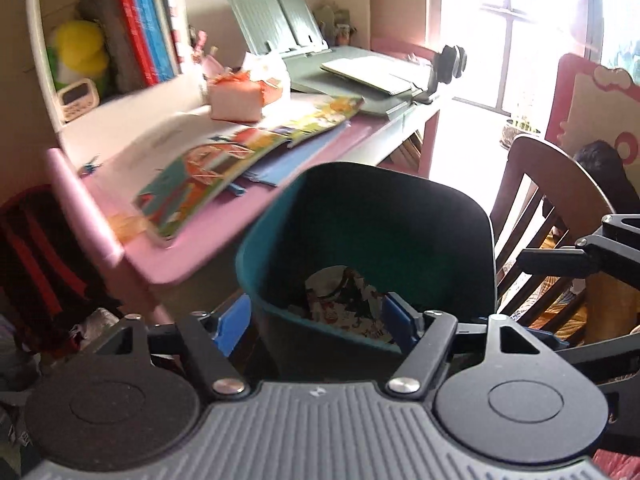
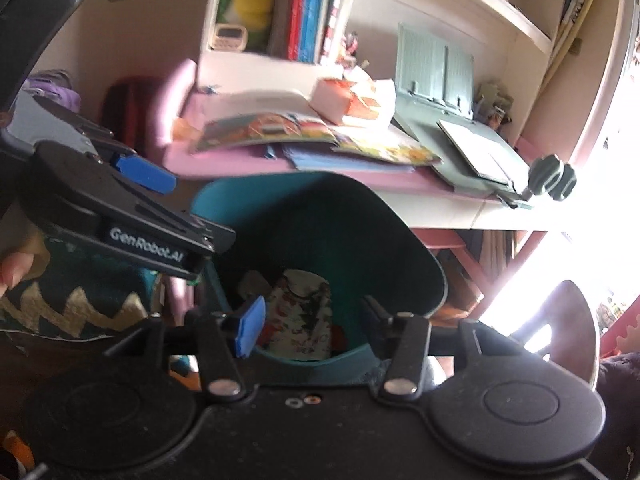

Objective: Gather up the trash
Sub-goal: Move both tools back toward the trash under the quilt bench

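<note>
right wrist: printed cup (image 2: 303, 312) lies mouth-up in bin (image 2: 408, 236).

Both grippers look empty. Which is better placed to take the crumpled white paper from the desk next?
Probably left. The open left gripper reaches near the desk edge; the open right gripper sits behind the teal bin, farther from the paper.

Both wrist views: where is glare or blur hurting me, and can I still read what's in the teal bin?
Left wrist view: the window blows out the upper right; the pink desk edge is motion-smeared. Right wrist view: glare washes the right side, shelves blurred. The teal plastic bin is dark inside, yet the floral printed wrapper shows in both.
</note>
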`<state>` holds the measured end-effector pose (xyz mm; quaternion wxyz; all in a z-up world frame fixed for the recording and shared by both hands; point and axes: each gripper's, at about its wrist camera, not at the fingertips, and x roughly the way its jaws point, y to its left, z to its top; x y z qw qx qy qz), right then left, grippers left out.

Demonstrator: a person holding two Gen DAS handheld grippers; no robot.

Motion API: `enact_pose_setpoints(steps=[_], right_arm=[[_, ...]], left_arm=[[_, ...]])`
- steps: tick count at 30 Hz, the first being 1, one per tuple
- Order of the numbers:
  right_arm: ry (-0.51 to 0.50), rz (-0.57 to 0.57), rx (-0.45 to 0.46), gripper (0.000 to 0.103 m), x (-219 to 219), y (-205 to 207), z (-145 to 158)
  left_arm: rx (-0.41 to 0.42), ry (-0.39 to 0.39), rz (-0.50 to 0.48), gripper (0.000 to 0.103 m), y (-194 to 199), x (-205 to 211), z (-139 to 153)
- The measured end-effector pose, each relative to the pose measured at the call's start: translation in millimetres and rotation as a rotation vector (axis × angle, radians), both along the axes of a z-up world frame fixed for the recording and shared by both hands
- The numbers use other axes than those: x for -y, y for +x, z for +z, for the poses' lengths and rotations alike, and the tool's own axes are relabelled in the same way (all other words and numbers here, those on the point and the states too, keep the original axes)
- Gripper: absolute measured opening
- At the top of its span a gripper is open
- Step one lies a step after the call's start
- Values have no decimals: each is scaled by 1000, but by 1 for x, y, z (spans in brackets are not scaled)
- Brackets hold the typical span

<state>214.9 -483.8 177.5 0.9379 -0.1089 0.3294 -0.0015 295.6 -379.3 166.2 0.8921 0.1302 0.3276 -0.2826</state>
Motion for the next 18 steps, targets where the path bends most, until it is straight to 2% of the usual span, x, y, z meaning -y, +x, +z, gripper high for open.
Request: enact_pose_setpoints(steps=[9,14,18], right_arm=[[15,116,60,58,-63,-41,12],[34,199,59,58,-107,-52,7],[73,260,47,59,-144,-57,-4]], left_arm=[[52,-13,28,81,-47,-82,13],[42,-35,70,82,-68,-135,9],[52,-40,116,90,-84,-182,1]])
